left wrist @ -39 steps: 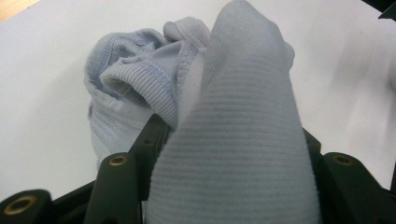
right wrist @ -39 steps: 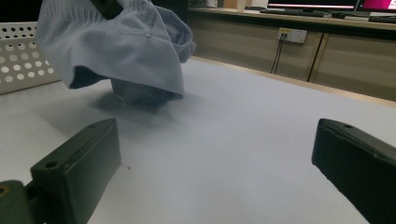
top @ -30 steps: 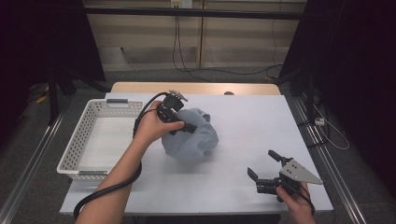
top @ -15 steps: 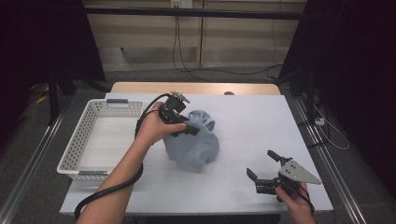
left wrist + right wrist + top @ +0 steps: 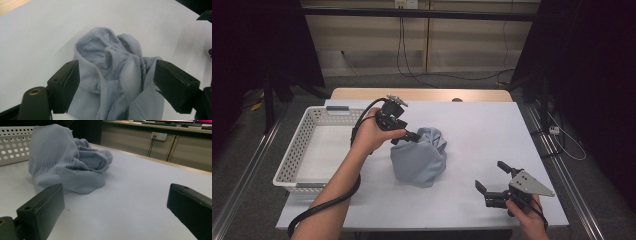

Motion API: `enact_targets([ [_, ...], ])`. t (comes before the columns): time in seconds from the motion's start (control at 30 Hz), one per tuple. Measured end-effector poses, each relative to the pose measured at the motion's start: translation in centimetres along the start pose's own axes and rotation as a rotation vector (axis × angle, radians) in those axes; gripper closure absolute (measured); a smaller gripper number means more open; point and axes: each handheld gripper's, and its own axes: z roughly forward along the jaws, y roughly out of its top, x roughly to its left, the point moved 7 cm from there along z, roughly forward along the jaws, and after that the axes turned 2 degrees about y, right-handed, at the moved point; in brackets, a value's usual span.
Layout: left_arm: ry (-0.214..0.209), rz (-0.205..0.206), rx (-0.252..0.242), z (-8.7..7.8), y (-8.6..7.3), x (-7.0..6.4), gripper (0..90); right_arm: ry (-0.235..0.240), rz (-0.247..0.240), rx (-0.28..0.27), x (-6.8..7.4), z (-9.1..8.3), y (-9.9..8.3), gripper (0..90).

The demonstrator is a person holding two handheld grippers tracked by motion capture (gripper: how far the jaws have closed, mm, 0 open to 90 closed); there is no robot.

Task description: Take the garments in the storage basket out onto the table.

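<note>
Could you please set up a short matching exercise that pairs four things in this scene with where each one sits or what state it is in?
Things:
1. left tool
2. right tool
3. blue-grey cloth
4. white basket

Places or states:
A. stands at the left edge of the table
B. jaws apart, near the front right of the table, holding nothing
C. bunched in a heap in the middle of the table
D. jaws apart on either side of the heap's top

Pairs: 1-D, 2-B, 3-C, 4-A
</note>
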Motion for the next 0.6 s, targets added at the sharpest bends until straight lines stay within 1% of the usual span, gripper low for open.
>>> enact_targets([
  [0.13,0.021,-0.037,-0.020,-0.5,-0.5,0.8,18.6,-0.004,0.003,0.010,0.0,0.0,0.0,0.7],
  [0.2,0.025,-0.058,-0.028,-0.7,-0.9,1.2,17.9,-0.009,0.005,0.015,-0.1,0.1,-0.1,0.7],
  [0.3,0.049,-0.088,-0.036,-0.9,-1.6,1.8,14.1,-0.009,0.015,0.017,-0.2,0.1,0.0,0.7],
  [0.37,0.066,-0.105,-0.042,-1.0,-2.0,2.3,13.7,-0.008,0.011,0.022,-0.3,0.2,0.0,0.7],
  [0.47,0.088,-0.112,-0.027,-0.9,-2.6,2.7,13.6,-0.009,0.018,0.021,-0.3,0.3,0.1,0.7],
  [0.6,0.086,-0.115,-0.025,-0.6,-3.0,2.7,13.6,-0.015,0.012,0.030,-0.4,0.5,0.1,0.7],
])
